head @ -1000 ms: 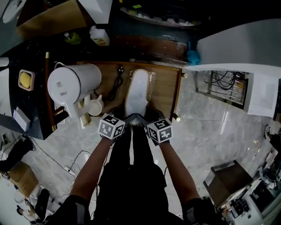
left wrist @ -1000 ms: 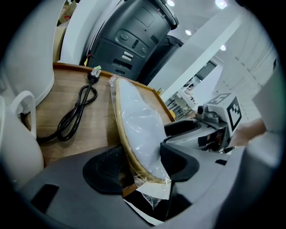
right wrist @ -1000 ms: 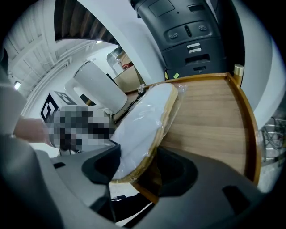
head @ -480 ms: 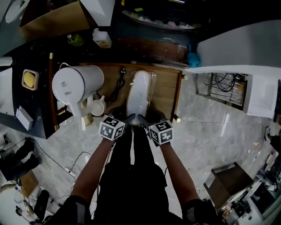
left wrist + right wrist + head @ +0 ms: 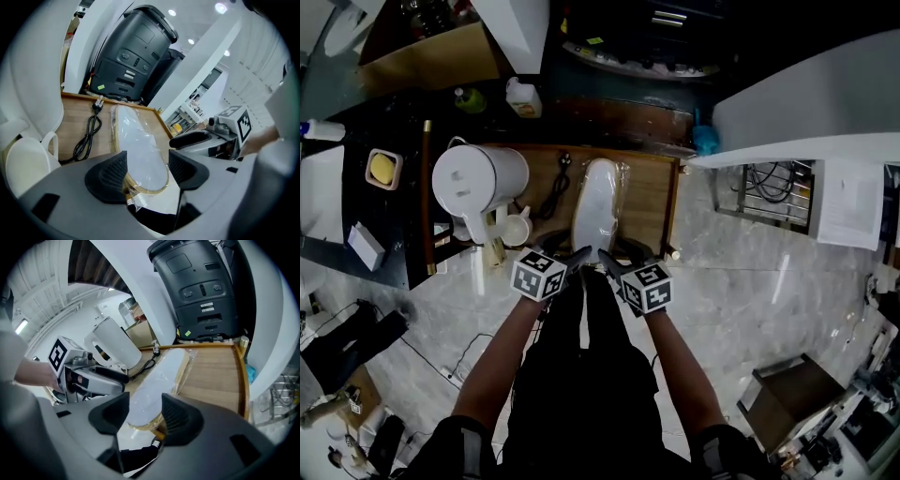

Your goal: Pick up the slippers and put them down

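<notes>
Head view, surface: a wooden table [image 5: 652, 192] with a raised rim stands on a pale marble floor [image 5: 741, 281]. On it are a white jug [image 5: 478, 178], a mug [image 5: 516, 228] and a black cord [image 5: 555, 187].
Head view, arms: both my forearms reach forward side by side, angled down towards the table's near edge.
Head view, slippers: the white slippers [image 5: 595, 202], wrapped in clear plastic, lie lengthwise on the table just beside the cord. My left gripper [image 5: 578, 255] and right gripper [image 5: 607, 258] sit close together at their near end.
Left gripper view, room: a black machine [image 5: 136, 51] rises behind the table's far rim.
Left gripper view, jaws: apart. The slippers' near end shows between them, with the left pad at the wrapper's edge and the right pad clear of it.
Right gripper view, room: the black machine stands beyond the table, and the jug is off to the left.
Right gripper view, jaws: parted, having just been closing a little. The slippers' near end lies between them, and I cannot tell whether the pads touch the wrapper.
</notes>
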`<action>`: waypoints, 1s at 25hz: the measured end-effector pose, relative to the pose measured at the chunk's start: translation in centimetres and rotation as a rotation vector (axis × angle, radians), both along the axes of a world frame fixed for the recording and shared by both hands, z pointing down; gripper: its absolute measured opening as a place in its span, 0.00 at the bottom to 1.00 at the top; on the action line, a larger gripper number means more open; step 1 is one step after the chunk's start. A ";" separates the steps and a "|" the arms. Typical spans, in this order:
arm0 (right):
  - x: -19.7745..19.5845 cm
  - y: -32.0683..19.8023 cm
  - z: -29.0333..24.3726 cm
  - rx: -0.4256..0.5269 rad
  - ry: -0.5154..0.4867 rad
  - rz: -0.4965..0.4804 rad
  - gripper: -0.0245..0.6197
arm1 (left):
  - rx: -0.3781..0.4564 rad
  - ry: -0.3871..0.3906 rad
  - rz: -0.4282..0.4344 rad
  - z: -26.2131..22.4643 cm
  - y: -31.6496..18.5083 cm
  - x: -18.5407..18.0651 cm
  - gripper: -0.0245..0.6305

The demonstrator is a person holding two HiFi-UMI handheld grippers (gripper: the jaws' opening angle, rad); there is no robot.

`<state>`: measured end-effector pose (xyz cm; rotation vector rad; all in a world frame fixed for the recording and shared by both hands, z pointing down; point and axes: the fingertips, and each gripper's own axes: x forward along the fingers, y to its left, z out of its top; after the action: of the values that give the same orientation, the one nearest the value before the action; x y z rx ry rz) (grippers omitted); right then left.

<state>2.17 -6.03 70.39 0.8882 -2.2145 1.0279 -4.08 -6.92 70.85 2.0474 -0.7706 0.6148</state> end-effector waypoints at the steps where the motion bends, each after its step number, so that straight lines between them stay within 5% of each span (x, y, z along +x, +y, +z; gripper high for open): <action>1: -0.1 0.2 -0.6 0.009 -0.002 -0.003 0.36 | 0.008 0.008 0.003 -0.7 0.1 0.1 0.45; 11: 0.1 1.4 -6.3 0.109 -0.016 -0.001 0.10 | 0.080 0.079 0.015 -7.0 1.3 0.4 0.37; 17: 0.8 2.5 -9.7 0.150 -0.045 0.000 0.05 | 0.123 0.117 0.009 -10.7 2.7 0.5 0.19; 25: 0.7 5.4 -13.6 0.179 -0.136 0.011 0.05 | 0.137 0.223 0.004 -14.8 5.7 0.7 0.07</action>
<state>2.85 -0.58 56.78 0.9322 -2.4491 0.9302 -3.42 -1.19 56.06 2.1981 -0.6931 0.3348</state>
